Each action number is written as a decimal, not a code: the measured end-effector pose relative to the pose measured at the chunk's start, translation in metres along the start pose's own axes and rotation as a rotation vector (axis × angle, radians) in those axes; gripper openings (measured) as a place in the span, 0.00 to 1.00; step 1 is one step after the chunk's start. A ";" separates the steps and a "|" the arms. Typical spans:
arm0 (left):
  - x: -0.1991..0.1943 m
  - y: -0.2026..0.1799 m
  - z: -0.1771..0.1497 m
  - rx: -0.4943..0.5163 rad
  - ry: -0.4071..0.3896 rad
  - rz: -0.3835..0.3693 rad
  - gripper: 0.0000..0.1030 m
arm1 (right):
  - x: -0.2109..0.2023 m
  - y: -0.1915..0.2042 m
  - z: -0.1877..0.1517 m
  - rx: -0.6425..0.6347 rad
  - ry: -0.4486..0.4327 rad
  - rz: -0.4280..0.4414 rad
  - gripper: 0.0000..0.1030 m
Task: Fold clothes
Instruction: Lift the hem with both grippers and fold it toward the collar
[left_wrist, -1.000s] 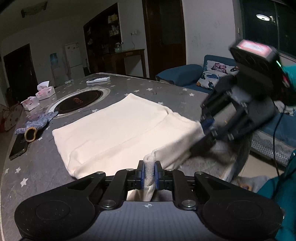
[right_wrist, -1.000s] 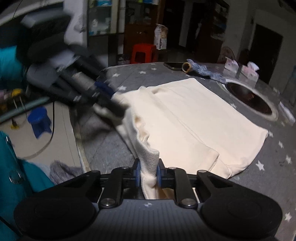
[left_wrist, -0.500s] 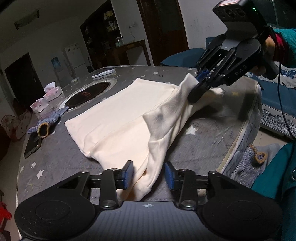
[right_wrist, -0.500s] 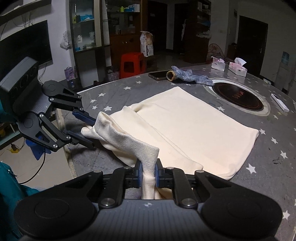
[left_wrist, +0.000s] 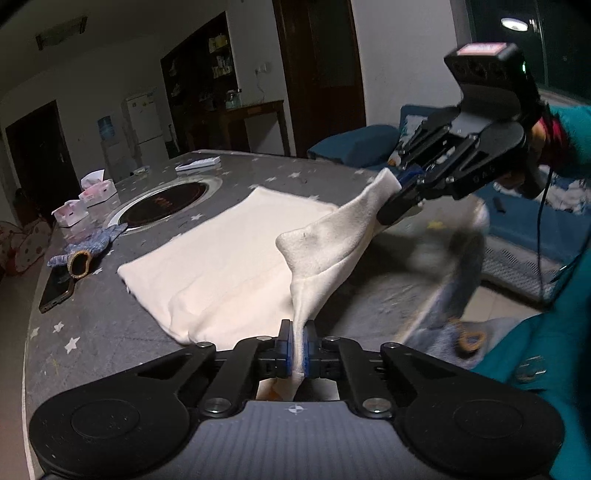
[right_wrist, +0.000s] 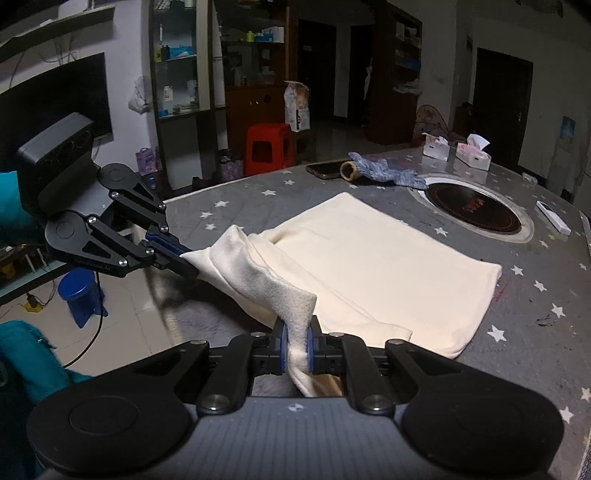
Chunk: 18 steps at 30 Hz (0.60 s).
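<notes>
A soft, limp cream fleece garment (left_wrist: 229, 258) lies mid-frame on the grey starred surface (left_wrist: 92, 325). Left tongs (left_wrist: 298, 349) and right tongs (right_wrist: 295, 345) each pinch its raised near edge, sensibly by the corners.

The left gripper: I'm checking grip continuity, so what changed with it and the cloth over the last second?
Half a second ago the left gripper stood open around the cream garment; it has now shut on the near edge again, lifting it. The right gripper stayed clamped on its corner, held raised off the table. The far part of the garment stayed flat; the glove and phone did not move.
</notes>
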<state>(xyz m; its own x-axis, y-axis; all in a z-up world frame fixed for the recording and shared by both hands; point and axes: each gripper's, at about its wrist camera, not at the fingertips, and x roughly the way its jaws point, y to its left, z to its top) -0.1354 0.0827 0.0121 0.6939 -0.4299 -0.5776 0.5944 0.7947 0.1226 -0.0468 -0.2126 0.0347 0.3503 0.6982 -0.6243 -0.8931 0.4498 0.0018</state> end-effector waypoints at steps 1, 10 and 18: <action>-0.008 -0.003 0.001 -0.009 -0.009 -0.007 0.05 | -0.007 0.004 0.000 -0.003 -0.003 0.007 0.08; -0.040 -0.006 0.029 -0.012 -0.066 0.024 0.05 | -0.053 0.024 0.017 -0.021 -0.018 0.035 0.08; 0.005 0.048 0.059 -0.043 -0.072 0.070 0.05 | -0.024 -0.028 0.053 0.016 -0.011 0.010 0.08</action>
<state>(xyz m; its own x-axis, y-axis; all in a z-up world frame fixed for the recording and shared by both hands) -0.0801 0.0935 0.0626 0.7615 -0.4010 -0.5093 0.5264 0.8410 0.1250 -0.0157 -0.2123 0.0916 0.3446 0.7088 -0.6155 -0.8921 0.4514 0.0204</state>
